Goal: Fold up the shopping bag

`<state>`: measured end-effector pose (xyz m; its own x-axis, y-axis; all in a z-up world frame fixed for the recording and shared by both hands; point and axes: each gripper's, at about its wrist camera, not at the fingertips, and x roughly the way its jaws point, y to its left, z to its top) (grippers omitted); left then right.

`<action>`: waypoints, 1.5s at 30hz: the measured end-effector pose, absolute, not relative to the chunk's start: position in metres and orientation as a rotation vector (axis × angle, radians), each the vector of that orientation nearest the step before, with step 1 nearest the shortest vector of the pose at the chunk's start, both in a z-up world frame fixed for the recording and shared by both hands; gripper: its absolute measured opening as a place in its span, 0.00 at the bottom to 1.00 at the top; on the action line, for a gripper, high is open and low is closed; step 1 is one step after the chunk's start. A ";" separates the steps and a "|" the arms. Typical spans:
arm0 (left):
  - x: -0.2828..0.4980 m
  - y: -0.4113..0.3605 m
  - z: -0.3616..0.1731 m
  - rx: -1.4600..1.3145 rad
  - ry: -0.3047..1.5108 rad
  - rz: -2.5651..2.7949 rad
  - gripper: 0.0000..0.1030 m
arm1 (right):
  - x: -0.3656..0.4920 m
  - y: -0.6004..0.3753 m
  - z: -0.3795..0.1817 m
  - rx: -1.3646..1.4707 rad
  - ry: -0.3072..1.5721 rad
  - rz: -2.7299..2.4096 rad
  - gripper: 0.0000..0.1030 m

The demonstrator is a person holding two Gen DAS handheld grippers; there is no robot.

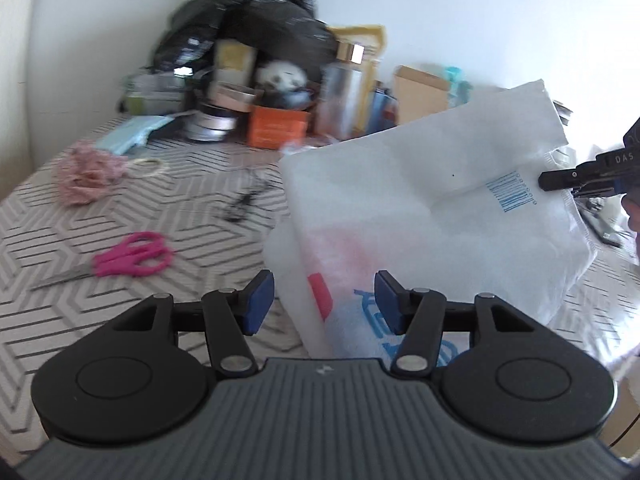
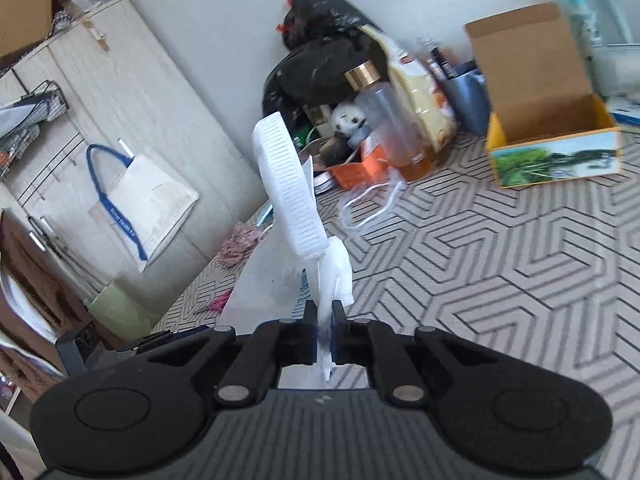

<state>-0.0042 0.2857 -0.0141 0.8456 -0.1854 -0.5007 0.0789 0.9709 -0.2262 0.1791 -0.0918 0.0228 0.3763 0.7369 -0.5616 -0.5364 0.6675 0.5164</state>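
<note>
Fingers [image 2: 320, 322] of your right gripper [image 2: 324, 332] are clamped on a bunched edge of the white shopping bag [image 1: 420, 216], holding it up off the patterned tabletop [image 1: 132, 208] with its ribbed handle strap [image 2: 288, 184] standing above. Your left gripper [image 1: 324, 304] is spread wide, empty, with the bag's lower printed corner just ahead between its fingers. The bag looks loosely doubled but not flat, so the fold seems barely begun: it needs laying down, squaring and creasing. Pink scissors [image 1: 132, 260] lie well apart.

Pink scissors [image 1: 134, 260] (closed), cardboard box [image 2: 548, 120]
</note>
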 end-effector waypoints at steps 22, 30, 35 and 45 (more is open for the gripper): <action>0.085 0.221 0.012 -0.161 0.821 -0.416 0.62 | 0.203 -0.038 0.070 0.070 1.050 0.798 0.62; 0.081 0.198 -0.009 -0.101 0.813 -0.520 0.60 | 0.218 0.025 0.043 -0.102 1.164 0.797 0.62; 0.079 0.199 -0.011 -0.079 0.755 -0.574 0.60 | 0.226 0.064 0.026 -0.212 1.232 0.793 0.61; 0.087 0.222 -0.021 -0.212 0.805 -0.546 0.61 | 0.220 0.084 0.019 -0.313 1.191 0.799 0.02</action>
<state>0.0867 0.2223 -0.0208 0.5646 -0.5384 -0.6256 0.3812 0.8423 -0.3810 0.2204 0.0837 0.0194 0.1433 0.3864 -0.9111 -0.6967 0.6932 0.1844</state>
